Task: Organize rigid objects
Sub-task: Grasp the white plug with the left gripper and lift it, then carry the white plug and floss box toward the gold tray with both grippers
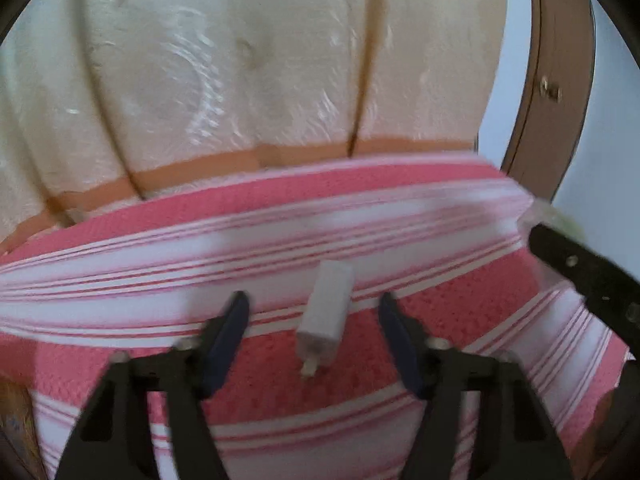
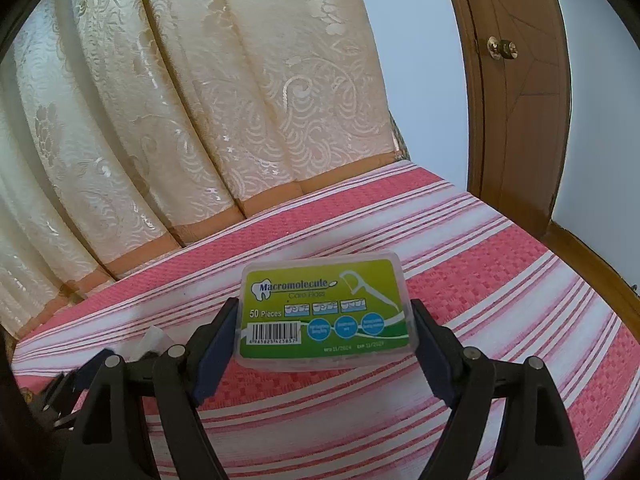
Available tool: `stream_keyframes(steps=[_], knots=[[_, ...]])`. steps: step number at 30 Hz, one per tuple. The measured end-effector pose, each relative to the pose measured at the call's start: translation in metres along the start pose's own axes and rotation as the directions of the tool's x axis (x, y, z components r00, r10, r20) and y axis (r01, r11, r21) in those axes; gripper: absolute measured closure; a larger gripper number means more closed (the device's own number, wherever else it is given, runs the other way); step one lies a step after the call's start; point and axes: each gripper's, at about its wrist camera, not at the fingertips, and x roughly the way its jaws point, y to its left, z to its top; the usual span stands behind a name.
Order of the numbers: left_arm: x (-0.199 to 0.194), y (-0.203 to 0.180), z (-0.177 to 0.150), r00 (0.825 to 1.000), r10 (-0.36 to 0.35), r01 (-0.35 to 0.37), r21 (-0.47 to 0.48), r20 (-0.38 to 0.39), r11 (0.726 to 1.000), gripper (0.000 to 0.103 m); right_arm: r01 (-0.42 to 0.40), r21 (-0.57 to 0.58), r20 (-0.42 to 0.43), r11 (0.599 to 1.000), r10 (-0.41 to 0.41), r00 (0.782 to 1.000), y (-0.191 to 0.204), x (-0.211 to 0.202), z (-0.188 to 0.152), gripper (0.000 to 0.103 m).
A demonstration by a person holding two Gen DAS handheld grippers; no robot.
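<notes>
A small white charger plug (image 1: 326, 312) lies on the pink and white striped cloth (image 1: 460, 308), prongs towards the camera. My left gripper (image 1: 313, 298) is open around it, with a gap between each blue pad and the plug. In the right wrist view my right gripper (image 2: 324, 304) is shut on a clear floss pick box (image 2: 324, 312) with a green label, one pad against each short side. The right gripper's black body (image 1: 580, 276) shows at the right edge of the left wrist view. Part of the left gripper (image 2: 64, 380) and the plug (image 2: 154, 338) show at lower left.
A cream patterned curtain (image 2: 200, 100) with an orange hem hangs behind the striped surface. A brown wooden door (image 2: 516, 92) with a metal knob (image 2: 502, 48) stands at the right, next to a pale wall. The cloth's right edge drops off near the door.
</notes>
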Motion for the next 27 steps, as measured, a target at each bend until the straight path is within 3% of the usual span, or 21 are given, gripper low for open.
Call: stream_keyframes(steps=[1, 3, 7, 11, 16, 27], knots=[[0.007, -0.001, 0.001, 0.999, -0.015, 0.015, -0.001, -0.032, 1.000, 0.078, 0.000, 0.000, 0.000, 1.000, 0.000, 1.000, 0.000, 0.000, 0.000, 0.020], [0.017, 0.004, 0.001, 0.995, -0.039, 0.037, -0.030, -0.087, 0.999, 0.082, -0.001, 0.001, -0.006, 1.000, 0.001, 1.000, 0.000, 0.001, 0.000, 0.020], [0.015, 0.014, -0.003, 0.995, -0.076, 0.070, -0.088, -0.071, 0.994, 0.083, -0.002, -0.011, 0.001, 1.000, 0.002, 1.000, 0.003, 0.001, 0.001, 0.020], [-0.007, 0.015, -0.009, 0.998, -0.047, 0.050, -0.097, 0.030, 0.994, 0.083, -0.007, -0.027, 0.018, 1.000, 0.008, 1.000, 0.005, -0.001, 0.000, 0.020], [-0.038, 0.014, -0.021, 0.990, 0.019, -0.010, -0.063, 0.140, 0.998, 0.083, -0.030, -0.035, 0.033, 0.999, 0.031, 0.999, 0.007, -0.001, -0.001, 0.020], [-0.070, 0.032, -0.048, 0.978, 0.084, -0.074, -0.059, 0.191, 0.995, 0.083, -0.019, -0.110, 0.088, 0.994, 0.029, 0.996, 0.026, -0.011, -0.013, 0.020]])
